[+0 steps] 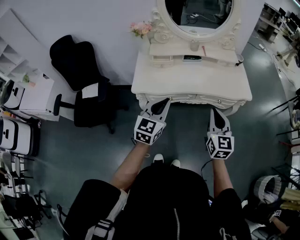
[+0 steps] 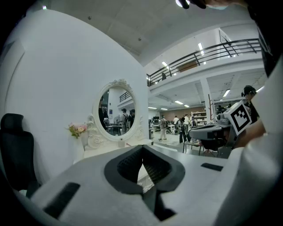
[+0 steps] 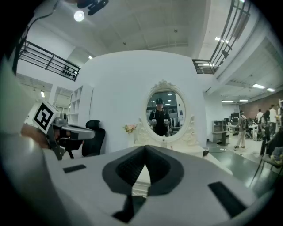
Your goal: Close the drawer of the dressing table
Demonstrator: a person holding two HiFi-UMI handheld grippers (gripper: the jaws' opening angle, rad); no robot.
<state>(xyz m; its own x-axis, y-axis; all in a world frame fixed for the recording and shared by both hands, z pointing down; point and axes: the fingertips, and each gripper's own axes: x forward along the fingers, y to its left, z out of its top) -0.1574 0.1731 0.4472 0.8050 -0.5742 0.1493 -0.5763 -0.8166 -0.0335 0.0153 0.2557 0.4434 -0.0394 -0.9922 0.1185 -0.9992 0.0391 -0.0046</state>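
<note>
Since your left gripper and right gripper are both clenched on nothing just before the ornate white wooden dressing table, treat its carved drawer front, under the tabletop's near edge, as probably light, stiff and free-sliding, and push squarely on its middle.

Open floor before the dressing table, black chair close at its left side.

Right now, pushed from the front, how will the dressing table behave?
Probably stiff and heavy: the dressing table is broad, with a big mirror on top. It seems to back onto the wall, so sliding looks unlikely. The flowers on it might wobble.
</note>
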